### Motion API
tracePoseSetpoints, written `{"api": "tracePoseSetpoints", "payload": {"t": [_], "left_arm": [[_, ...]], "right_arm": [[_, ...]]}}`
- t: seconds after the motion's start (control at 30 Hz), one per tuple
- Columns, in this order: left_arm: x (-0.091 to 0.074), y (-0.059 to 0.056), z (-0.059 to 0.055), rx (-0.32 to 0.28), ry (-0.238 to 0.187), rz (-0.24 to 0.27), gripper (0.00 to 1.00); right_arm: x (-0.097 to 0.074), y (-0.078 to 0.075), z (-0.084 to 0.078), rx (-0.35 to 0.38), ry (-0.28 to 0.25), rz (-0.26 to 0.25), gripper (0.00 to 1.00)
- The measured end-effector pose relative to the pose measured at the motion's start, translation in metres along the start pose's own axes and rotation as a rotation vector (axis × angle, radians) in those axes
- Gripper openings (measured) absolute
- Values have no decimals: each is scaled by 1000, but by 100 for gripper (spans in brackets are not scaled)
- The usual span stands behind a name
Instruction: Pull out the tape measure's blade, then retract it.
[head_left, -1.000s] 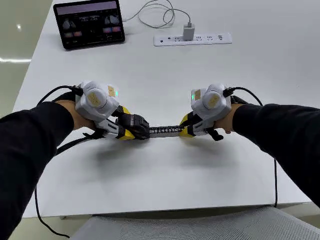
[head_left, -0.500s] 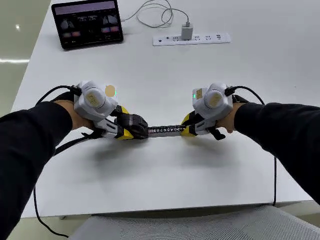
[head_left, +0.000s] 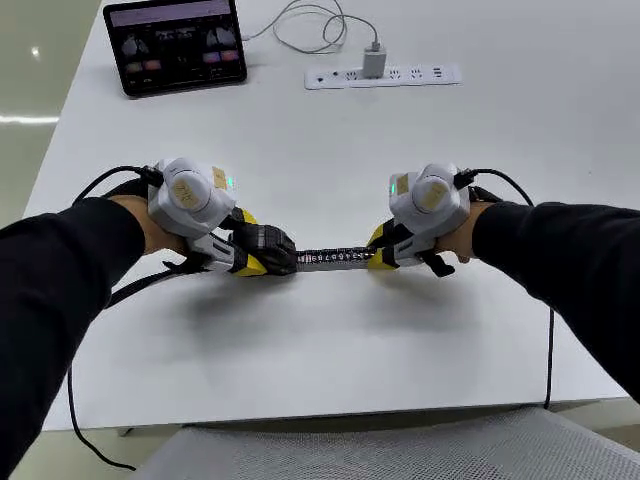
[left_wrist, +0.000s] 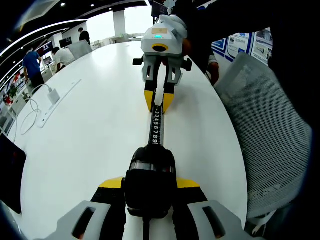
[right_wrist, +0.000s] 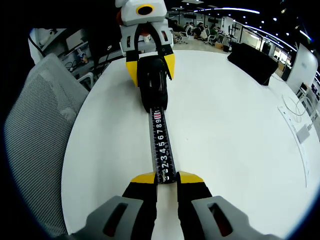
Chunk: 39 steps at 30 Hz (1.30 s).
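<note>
Black-cased and trimmed in yellow, the tape measure (head_left: 268, 250) is found on the white bench (head_left: 330, 350), in its near half and roughly midway between the left and right edges. Its case is clasped from both sides by the left tongs (left_wrist: 150, 184), whose yellow tips are pressed against the housing. The blade (right_wrist: 161, 145) is seen drawn out of the case's mouth in a short, straight run just above the bench top, with its printed figures facing up. Its free end is pinched between the tips of the right tongs (right_wrist: 161, 178), which are closed down narrow on it. Whether the end hook itself is caught cannot be told. The two tongs are faced toward each other along the line of the blade, near but apart.

The first part of the task is judged to be under way rather than finished. Only a short stretch of blade is exposed, and whether more is meant to be drawn cannot be told. The retraction is not yet done, since the blade is held out between case and tip. What is left is judged to be any further pull, then a controlled return of the blade into the case.

Toward the far left corner a tablet (head_left: 178, 45) is propped, and a power strip (head_left: 385, 76) is laid toward the far edge, both well apart from the work.
</note>
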<state>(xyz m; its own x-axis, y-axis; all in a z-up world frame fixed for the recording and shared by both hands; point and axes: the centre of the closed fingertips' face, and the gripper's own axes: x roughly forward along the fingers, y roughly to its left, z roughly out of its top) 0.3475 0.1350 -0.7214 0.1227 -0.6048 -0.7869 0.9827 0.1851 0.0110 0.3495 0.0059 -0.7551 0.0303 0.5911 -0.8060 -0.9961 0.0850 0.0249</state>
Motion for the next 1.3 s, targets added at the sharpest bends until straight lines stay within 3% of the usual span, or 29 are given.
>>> {"api": "tracePoseSetpoints", "payload": {"t": [1.3], "left_arm": [[0,-1,0,-2,3,-1,32]], "right_arm": [[-9,-2,-12,27,-3,-6,10]]}}
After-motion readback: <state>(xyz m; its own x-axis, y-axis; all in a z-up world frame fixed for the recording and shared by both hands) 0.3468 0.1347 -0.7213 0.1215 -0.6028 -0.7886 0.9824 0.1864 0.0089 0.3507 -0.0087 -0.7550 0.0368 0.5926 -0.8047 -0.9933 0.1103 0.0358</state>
